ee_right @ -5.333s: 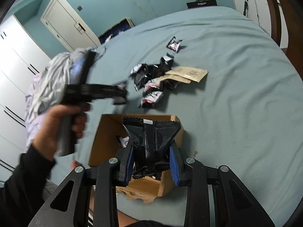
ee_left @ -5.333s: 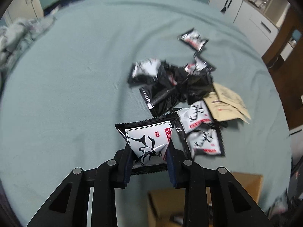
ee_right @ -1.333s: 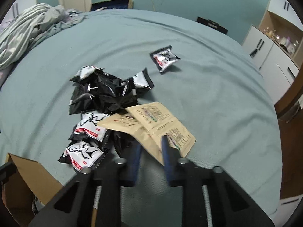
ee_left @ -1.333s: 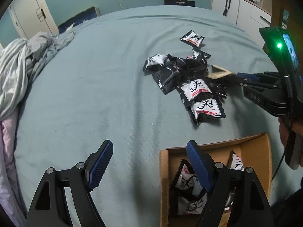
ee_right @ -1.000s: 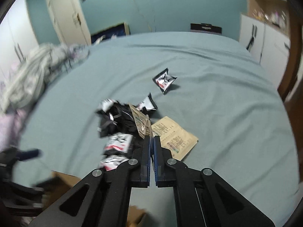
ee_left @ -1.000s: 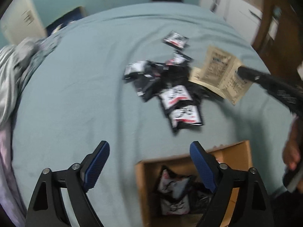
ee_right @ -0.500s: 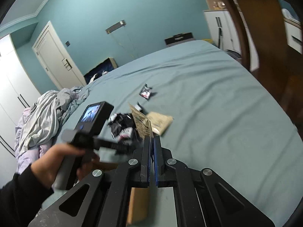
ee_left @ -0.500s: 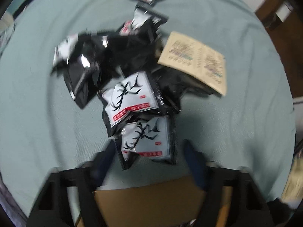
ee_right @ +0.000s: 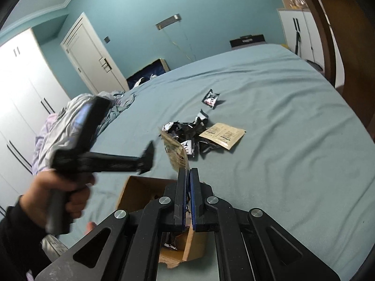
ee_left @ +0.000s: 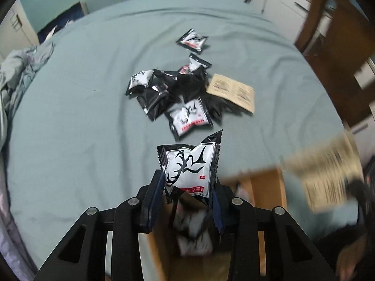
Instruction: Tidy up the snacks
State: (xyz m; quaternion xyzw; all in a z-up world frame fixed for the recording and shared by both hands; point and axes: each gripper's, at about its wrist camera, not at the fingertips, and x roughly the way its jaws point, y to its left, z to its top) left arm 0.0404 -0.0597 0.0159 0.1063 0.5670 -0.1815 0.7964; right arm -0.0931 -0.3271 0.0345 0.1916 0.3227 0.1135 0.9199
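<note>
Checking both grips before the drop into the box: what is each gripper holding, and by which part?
Left gripper: black-and-white snack packet, clamped across its lower sides. Right gripper: tan flat sachet, pinched at its lower edge.

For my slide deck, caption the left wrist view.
Left gripper holds a black-and-white snack packet above the cardboard box.
</note>
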